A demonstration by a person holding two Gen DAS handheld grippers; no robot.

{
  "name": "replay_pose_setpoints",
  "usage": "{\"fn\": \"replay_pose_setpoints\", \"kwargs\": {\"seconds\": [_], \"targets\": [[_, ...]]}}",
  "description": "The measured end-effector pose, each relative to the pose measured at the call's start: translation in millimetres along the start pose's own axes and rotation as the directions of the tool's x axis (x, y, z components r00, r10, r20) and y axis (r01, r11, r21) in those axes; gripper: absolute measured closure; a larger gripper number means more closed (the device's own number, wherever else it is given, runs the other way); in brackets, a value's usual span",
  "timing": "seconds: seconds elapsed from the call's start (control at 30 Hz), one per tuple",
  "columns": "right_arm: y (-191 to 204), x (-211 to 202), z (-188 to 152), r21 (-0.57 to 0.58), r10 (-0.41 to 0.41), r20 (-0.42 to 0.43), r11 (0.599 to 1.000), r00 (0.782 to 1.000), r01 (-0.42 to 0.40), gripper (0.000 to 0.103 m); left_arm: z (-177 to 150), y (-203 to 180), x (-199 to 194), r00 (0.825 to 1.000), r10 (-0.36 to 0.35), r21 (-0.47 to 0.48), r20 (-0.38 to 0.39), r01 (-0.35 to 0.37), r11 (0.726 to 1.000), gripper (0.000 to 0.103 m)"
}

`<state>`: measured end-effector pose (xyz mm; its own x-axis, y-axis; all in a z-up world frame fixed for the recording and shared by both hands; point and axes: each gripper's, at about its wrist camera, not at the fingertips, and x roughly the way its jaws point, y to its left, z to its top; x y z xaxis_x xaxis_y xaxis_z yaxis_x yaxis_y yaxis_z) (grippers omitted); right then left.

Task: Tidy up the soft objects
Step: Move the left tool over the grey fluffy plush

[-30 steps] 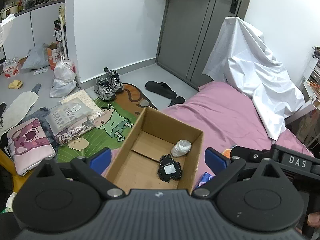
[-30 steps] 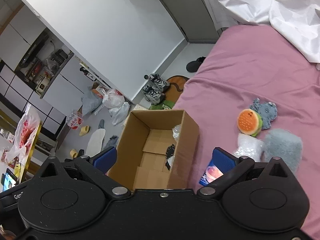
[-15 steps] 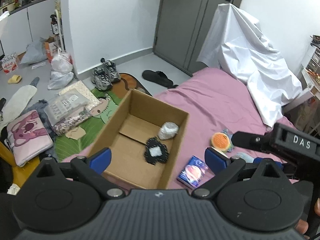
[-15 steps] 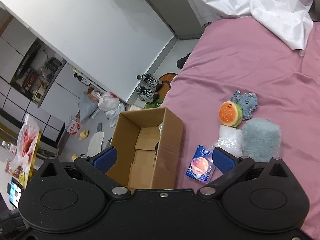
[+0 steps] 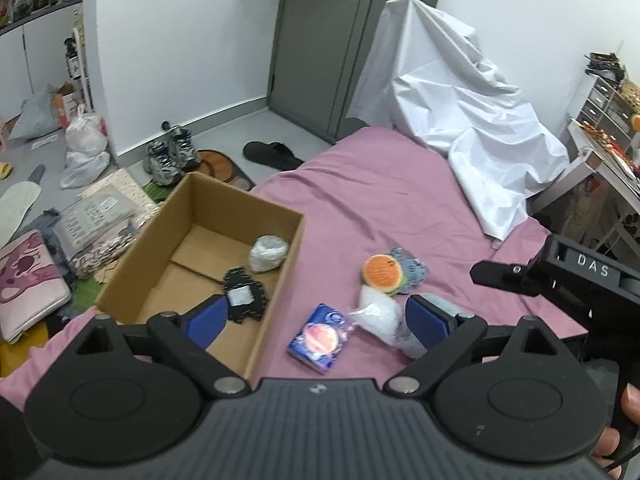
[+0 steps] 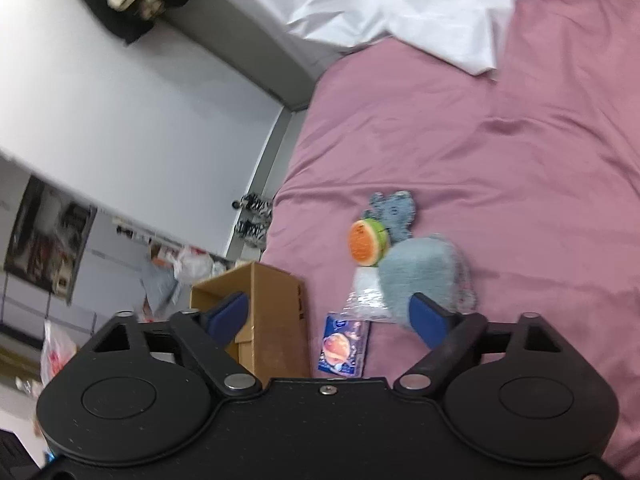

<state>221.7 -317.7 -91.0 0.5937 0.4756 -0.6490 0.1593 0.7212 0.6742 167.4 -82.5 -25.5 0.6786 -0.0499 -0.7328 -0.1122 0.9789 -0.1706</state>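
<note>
I am holding both claws spread wide with nothing in them: the left gripper (image 5: 314, 316) is hanging over the near edge of the bed, and the right gripper (image 6: 330, 316) is hovering just above the loose pile. By my reckoning the sorting is only partly done.

Nearest to me, a blue packet (image 5: 319, 338) is lying flat on the pink bedsheet (image 5: 380, 200), just beside the box wall. Touching it is a crinkly clear bag (image 5: 380, 316), and in the right wrist view a fuzzy grey-blue cloth (image 6: 420, 274) is resting against that bag. A little farther, an orange burger-shaped toy (image 5: 382, 273) is leaning on a flat blue plush (image 6: 394, 214). I am counting five soft things waiting outside.

The cardboard box (image 5: 276, 280) is standing open at the bed's left side. Inside it I am seeing two items: a black patterned piece (image 5: 244, 296) on the floor of the box and a whitish wrapped bundle (image 5: 267, 252) near the right wall.
</note>
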Motion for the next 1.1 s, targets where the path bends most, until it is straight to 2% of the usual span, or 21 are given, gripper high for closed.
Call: {"fn": "replay_pose_setpoints", "kwargs": {"seconds": [0.13, 0.2, 0.37, 0.43, 0.6, 0.87, 1.1], "targets": [[-28.3, -3.6, 1.9, 0.107, -0.015, 0.014, 0.994, 1.000, 0.013, 0.048, -2.6, -16.6, 8.6, 1.000, -0.024, 0.003, 0.004, 0.024, 1.000, 0.015], [-37.8, -4.9, 4.2, 0.147, -0.023, 0.025, 0.989, 0.999, 0.019, 0.062, -4.3, -25.5, 14.0, 0.999, -0.034, 0.005, 0.001, 0.034, 0.999, 0.023], [-54.8, -2.2, 5.8, 0.206, -0.048, 0.038, 0.978, 0.998, 0.039, 0.072, -10.2, -49.8, 28.9, 0.997, -0.080, 0.019, -0.025, 0.080, 0.997, 0.039], [-60.6, 2.0, 6.4, 0.219, -0.062, 0.039, 0.974, 0.997, 0.052, 0.073, -12.5, -58.1, 35.7, 0.995, -0.091, 0.023, -0.037, 0.092, 0.995, 0.042], [-79.4, 18.0, 6.4, 0.274, -0.138, 0.014, 0.953, 0.990, 0.129, 0.074, -18.2, -73.5, 57.1, 0.991, -0.108, 0.011, -0.082, 0.110, 0.994, 0.056], [-93.9, 40.0, 1.1, 0.355, -0.132, -0.060, 0.924, 0.989, 0.145, 0.072, -22.3, -87.6, 88.3, 0.982, -0.118, -0.013, -0.146, 0.117, 0.993, 0.057], [-107.8, 40.6, 1.7, 0.433, -0.145, -0.053, 0.888, 0.988, 0.153, 0.072, -23.0, -105.6, 106.0, 0.975, -0.134, 0.001, -0.177, 0.137, 0.991, 0.057]]}}
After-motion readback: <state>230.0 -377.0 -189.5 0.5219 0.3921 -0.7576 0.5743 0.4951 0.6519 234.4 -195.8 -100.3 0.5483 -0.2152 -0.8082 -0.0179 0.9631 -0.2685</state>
